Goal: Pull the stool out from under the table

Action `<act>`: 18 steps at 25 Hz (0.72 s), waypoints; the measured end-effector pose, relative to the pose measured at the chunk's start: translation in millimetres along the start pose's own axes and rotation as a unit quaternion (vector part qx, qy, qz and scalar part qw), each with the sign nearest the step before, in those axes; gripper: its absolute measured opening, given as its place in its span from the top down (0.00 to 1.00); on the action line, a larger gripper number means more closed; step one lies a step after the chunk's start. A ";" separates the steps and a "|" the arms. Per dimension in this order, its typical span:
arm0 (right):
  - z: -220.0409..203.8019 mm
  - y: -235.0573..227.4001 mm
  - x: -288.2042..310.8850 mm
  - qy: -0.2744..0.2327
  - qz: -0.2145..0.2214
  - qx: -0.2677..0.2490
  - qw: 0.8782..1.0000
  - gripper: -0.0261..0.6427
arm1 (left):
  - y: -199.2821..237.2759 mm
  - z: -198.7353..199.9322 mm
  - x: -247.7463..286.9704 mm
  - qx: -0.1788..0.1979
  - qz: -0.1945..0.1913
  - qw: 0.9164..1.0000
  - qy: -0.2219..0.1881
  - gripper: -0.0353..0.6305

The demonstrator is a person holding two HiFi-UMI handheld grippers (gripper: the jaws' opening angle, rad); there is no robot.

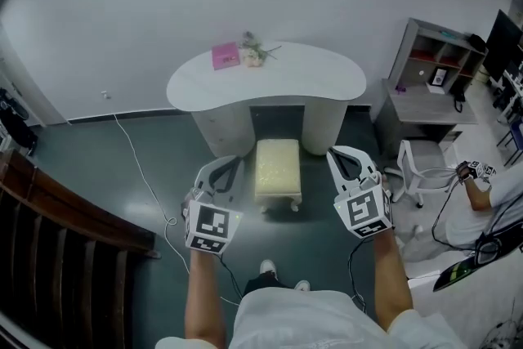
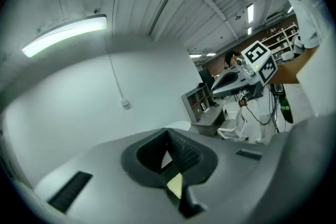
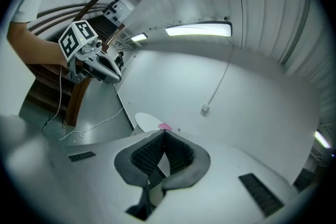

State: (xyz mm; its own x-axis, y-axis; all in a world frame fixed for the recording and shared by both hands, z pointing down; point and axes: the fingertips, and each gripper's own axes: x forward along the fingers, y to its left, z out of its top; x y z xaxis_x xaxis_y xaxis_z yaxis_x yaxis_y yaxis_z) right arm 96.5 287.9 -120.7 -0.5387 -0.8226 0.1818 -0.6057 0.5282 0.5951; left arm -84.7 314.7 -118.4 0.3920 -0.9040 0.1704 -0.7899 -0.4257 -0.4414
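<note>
A stool (image 1: 277, 167) with a pale yellow cushion stands on the floor, its far end at the recess under the white kidney-shaped table (image 1: 196, 82). My left gripper (image 1: 234, 163) is held up in the air at the stool's left, its jaws shut with nothing between them. My right gripper (image 1: 337, 155) is raised at the stool's right, also shut and empty. In the left gripper view the jaws (image 2: 169, 138) meet, with a sliver of yellow cushion seen below them. The right gripper's jaws (image 3: 164, 139) point level toward the wall and table top (image 3: 147, 122).
A pink card (image 1: 225, 55) and a small sprig (image 1: 255, 53) lie on the table. A grey shelf desk (image 1: 429, 86) and a white chair (image 1: 421, 167) stand at the right, where another person (image 1: 490, 200) sits. A white cable (image 1: 139, 159) trails over the floor; wooden stairs (image 1: 57, 257) are at the left.
</note>
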 end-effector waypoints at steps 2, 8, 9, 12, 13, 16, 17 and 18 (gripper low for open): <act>13.1 -7.5 -5.8 -0.011 -0.005 -0.004 1.000 0.94 | 3.8 15.7 -4.6 0.011 0.004 1.000 -0.012 0.92; 48.5 -23.2 -22.0 -0.044 -0.017 -0.025 0.999 0.94 | 10.5 39.1 -18.0 0.030 0.024 0.999 -0.025 0.92; 52.1 -24.3 -26.3 -0.049 -0.019 -0.026 0.998 0.94 | 10.0 42.6 -21.0 0.033 0.025 0.999 -0.028 0.92; 57.3 -26.1 -35.1 -0.057 -0.023 -0.029 0.998 0.94 | 11.9 50.2 -27.8 0.041 0.031 0.998 -0.032 0.92; 57.6 -26.8 -36.2 -0.057 -0.024 -0.030 0.998 0.94 | 13.1 52.1 -29.3 0.043 0.034 0.998 -0.032 0.92; 54.7 -27.5 -36.6 -0.055 -0.026 -0.034 0.998 0.94 | 13.0 51.9 -30.3 0.047 0.042 0.998 -0.024 0.92; 53.0 -26.8 -36.1 -0.055 -0.024 -0.033 0.998 0.94 | 12.1 49.6 -29.8 0.046 0.043 0.998 -0.020 0.92; 51.2 -25.9 -35.7 -0.054 -0.022 -0.032 0.998 0.94 | 10.9 46.7 -29.3 0.043 0.044 0.998 -0.015 0.92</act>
State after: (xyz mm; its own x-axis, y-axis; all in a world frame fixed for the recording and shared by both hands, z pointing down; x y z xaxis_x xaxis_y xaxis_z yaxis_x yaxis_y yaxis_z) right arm 101.4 314.3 -182.6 -0.5752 -0.8150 0.0705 -0.5936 0.4751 0.6496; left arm -82.8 338.3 -169.4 0.3381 -0.9357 0.1008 -0.7791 -0.3384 -0.5277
